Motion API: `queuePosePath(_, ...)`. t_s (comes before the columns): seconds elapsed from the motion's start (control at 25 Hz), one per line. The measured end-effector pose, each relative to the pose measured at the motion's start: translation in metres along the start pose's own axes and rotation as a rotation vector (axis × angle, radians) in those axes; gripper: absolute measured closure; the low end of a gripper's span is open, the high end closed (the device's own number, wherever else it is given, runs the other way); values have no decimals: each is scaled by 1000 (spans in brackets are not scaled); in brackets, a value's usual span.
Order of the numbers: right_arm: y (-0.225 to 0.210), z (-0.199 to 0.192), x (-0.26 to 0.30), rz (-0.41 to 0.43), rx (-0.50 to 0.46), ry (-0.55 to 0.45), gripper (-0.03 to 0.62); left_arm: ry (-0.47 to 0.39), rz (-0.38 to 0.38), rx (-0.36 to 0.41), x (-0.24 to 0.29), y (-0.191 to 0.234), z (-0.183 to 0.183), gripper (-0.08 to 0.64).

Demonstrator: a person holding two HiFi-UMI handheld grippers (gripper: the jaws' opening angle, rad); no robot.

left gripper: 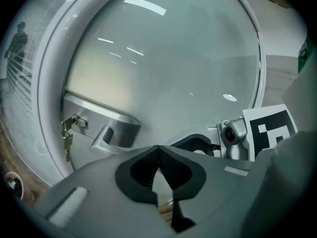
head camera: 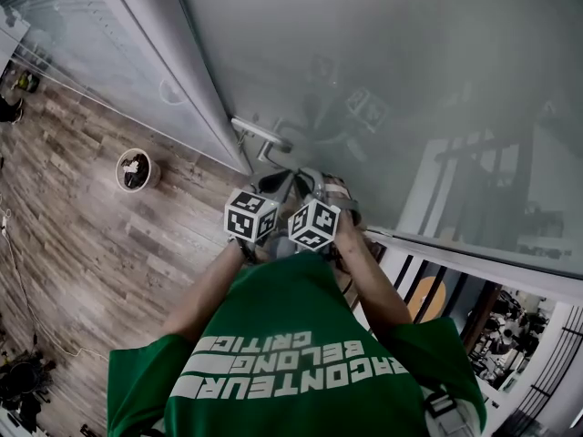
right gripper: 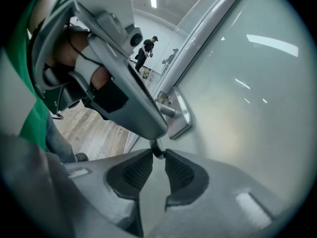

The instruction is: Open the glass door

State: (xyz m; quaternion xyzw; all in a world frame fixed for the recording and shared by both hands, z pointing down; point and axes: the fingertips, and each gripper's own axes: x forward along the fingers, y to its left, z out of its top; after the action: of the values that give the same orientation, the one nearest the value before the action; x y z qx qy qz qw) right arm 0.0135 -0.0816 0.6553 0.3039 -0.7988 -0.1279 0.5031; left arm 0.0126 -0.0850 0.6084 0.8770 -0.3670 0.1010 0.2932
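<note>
While the frosted glass door (head camera: 383, 71) appears shut, its lever handle (head camera: 265, 134) sits at eleven o'clock from both grippers in the head view. Keys (left gripper: 67, 134) hang at the handle's nine o'clock in the left gripper view. The right gripper (right gripper: 157, 151) has its jaws almost together, pinching at the tips a small round metal piece that looks like the lever's end. The left gripper (left gripper: 158, 151) is closed on nothing, just beside it. A tip-only pinch may slip, so seat the lever deeper between the pads, then press down and swing steadily.
</note>
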Motion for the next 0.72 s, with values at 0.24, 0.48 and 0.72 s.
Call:
queuePosePath(0.24, 1, -2, 0, 5, 5, -5, 522, 4, 4, -8, 7, 2, 1, 543)
queuePosePath(0.48, 1, -3, -2, 9, 15, -9, 522, 10, 1, 18, 8, 0, 1, 543)
queuePosePath(0.72, 1, -6, -1, -6, 16, 4, 520, 8, -12, 35, 9, -3, 0, 545)
